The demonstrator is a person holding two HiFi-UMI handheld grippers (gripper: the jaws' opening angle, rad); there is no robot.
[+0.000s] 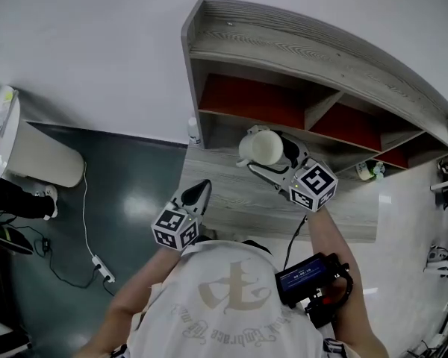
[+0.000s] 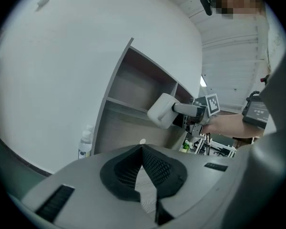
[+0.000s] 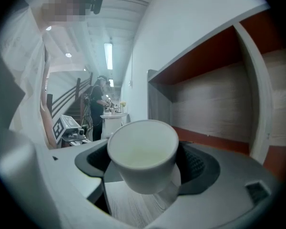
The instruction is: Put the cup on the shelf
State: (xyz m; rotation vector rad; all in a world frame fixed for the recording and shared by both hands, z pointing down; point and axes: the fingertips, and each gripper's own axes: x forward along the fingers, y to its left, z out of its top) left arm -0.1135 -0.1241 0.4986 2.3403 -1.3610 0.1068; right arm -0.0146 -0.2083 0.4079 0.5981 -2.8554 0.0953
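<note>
— Where's the cup (image 3: 143, 149) at the moment?

— In the air, gripped by the right gripper (image 1: 278, 161), just in front of the shelf (image 1: 321, 51), at the mouth of its lower left compartment, the one with the red panel inside. It hangs clear of the wood-grain surface (image 1: 231, 196); you can see the grain under it.

— Which way does it point?

— Mouth up, more or less. Its long axis runs near upright but tips back a little toward the gripper, so that gripper's own view looks partly into the pale inside. The narrower base points down at the surface.

— And the jaws on it?

— Spread to the cup's width, one dark pad on each side of its lower body, pressing on the wall below the rim.

— The other one?

— The left gripper (image 2: 143, 149) hangs back nearer the person, over the front edge of the surface, well apart from the cup. Its jaws are closed tip to tip with nothing between them.

— Anything else nearby?

— A small clear bottle (image 2: 86, 144) stands against the wall, just beside the shelf's left side.
</note>
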